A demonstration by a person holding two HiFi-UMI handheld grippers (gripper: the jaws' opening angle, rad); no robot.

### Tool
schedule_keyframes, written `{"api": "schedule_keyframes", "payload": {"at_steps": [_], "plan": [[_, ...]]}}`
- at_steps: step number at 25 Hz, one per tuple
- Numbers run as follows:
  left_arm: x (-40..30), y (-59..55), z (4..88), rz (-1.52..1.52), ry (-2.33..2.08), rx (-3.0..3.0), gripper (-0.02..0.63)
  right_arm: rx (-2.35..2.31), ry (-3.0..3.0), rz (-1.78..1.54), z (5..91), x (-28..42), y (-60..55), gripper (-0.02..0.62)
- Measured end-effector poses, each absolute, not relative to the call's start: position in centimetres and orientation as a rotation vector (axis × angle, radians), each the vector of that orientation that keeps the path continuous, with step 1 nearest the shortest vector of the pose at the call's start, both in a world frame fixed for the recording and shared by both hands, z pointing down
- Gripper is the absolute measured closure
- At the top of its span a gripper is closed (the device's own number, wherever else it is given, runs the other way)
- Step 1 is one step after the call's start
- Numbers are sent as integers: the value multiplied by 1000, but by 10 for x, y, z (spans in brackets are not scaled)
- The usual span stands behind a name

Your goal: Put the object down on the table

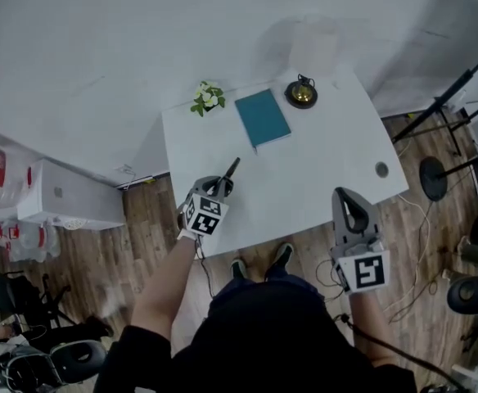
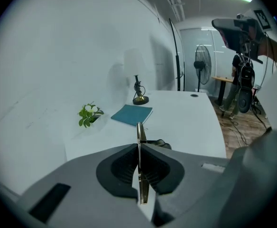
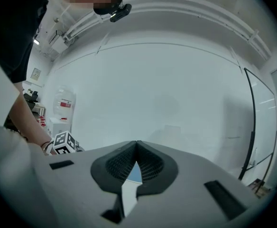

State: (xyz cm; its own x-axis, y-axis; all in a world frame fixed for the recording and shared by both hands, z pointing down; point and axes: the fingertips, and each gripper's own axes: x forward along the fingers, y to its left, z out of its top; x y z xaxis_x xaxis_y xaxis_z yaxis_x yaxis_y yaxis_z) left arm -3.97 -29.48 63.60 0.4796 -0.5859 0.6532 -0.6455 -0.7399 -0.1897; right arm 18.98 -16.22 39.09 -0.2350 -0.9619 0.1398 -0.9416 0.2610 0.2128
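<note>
Table: white top (image 1: 321,166). Plant (image 1: 208,98) at the far left corner, book (image 1: 263,118) by the far edge, lamp (image 1: 301,93) at the far right corner.
Room: wood floor (image 1: 145,219), plain white wall (image 1: 100,39), dark stands (image 1: 444,105) off the right edge.
Object (image 2: 140,129): thin flat thing seen edge-on, pokes out past the jaw tips over the near left corner. Can't tell if it touches the top.
Left gripper (image 1: 218,188): jaws clamped tight on the object.
Right gripper (image 3: 136,144): jaws pressed together, nothing in them, hanging off the near right corner.

Book (image 1: 263,117) on table (image 1: 321,170), plant (image 1: 209,98) left, lamp (image 1: 301,93) right
</note>
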Motion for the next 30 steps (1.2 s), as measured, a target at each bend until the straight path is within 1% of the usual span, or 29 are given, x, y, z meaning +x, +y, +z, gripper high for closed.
{"api": "schedule_keyframes", "payload": {"at_steps": [5,12,18,26,28,30], "plan": [[-42,-307,666,1301,-1205,2532,600,1712,-2352,-29,413,217,-188,591],[-60,-314,692,1421,-1424,2373,600,1650,-2389,31,428,241,-210,591],[-60,-311,702,1495,-1465,2347,600,1600,-2436,22,434,246,-225,591],[-51,-298,717,1522,-1441,2385,597,1520,-2449,65,445,234,-237,591],[-43,-291,726,1483,-1363,2393,553,1518,-2463,59,443,231,-238,591],[-37,-285,731,1427,-1306,2399,480,1512,-2455,78,444,229,-238,591]]}}
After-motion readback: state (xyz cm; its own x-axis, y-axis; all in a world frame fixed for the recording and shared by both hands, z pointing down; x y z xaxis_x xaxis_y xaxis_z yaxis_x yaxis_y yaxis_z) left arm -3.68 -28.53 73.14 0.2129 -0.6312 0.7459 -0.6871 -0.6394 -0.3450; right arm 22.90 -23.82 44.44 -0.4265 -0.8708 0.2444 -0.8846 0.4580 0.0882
